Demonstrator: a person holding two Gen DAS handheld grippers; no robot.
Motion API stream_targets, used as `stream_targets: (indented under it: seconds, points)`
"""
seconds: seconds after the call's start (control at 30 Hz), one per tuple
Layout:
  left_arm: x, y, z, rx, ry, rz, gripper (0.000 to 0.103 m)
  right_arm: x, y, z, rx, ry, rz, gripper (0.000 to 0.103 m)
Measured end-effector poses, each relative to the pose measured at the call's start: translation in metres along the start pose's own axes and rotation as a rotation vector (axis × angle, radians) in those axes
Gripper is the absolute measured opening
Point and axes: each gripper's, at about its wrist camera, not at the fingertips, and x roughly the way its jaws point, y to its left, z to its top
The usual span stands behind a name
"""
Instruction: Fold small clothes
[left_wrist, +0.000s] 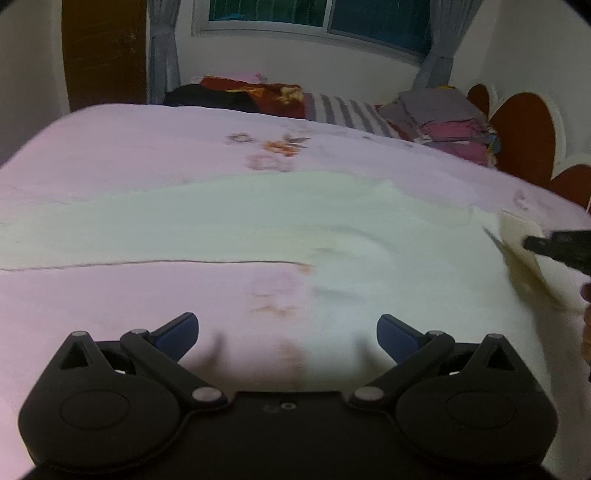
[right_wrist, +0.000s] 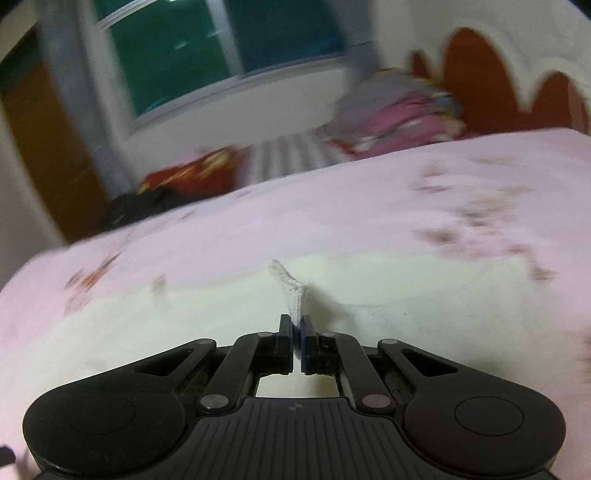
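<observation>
A pale white garment (left_wrist: 229, 218) lies spread flat on the pink floral bedsheet (left_wrist: 147, 140). My left gripper (left_wrist: 287, 334) is open and empty, low over the garment's near edge. My right gripper (right_wrist: 296, 332) is shut on a pinched corner of the same garment (right_wrist: 291, 291), which stands up between its fingers. In the left wrist view the right gripper (left_wrist: 532, 243) shows at the far right edge, lifting that corner of cloth. The rest of the garment (right_wrist: 406, 291) lies flat on the sheet (right_wrist: 332, 206) in the right wrist view.
A stack of folded pink and grey clothes (left_wrist: 447, 125) sits at the back right near the red-and-white headboard (left_wrist: 524, 125). A striped cloth (left_wrist: 343, 110), a red patterned cloth (left_wrist: 266, 94) and a black item (left_wrist: 210, 98) lie at the back under the window.
</observation>
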Motion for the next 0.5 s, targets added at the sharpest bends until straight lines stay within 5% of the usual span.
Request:
stream_targets:
  seconds: [0.23,0.27,0.3,0.33,0.43,0.5]
  points:
    - [-0.010,0.036,0.002,-0.024,0.000,0.035,0.102,0.063,0.080,-0.042,-0.140,0.128,0.099,0.005]
    - [-0.010,0.035,0.004,-0.025,-0.003,0.036,0.102,0.063,0.085,-0.045,-0.163,0.121,0.087,0.024]
    - [-0.009,0.032,0.007,-0.027,-0.010,0.031,0.102,0.061,0.085,-0.044,-0.184,0.104,0.079,0.063]
    - [-0.007,0.031,0.009,-0.031,-0.017,0.018,0.102,0.051,0.084,-0.044,-0.196,0.068,0.082,0.075]
    - [0.007,0.009,0.019,-0.055,-0.018,-0.067,0.102,0.025,0.066,-0.041,-0.192,0.003,0.096,0.077]
    - [0.019,-0.013,0.027,-0.064,-0.023,-0.121,0.097,0.014,0.045,-0.039,-0.155,0.012,0.102,0.046]
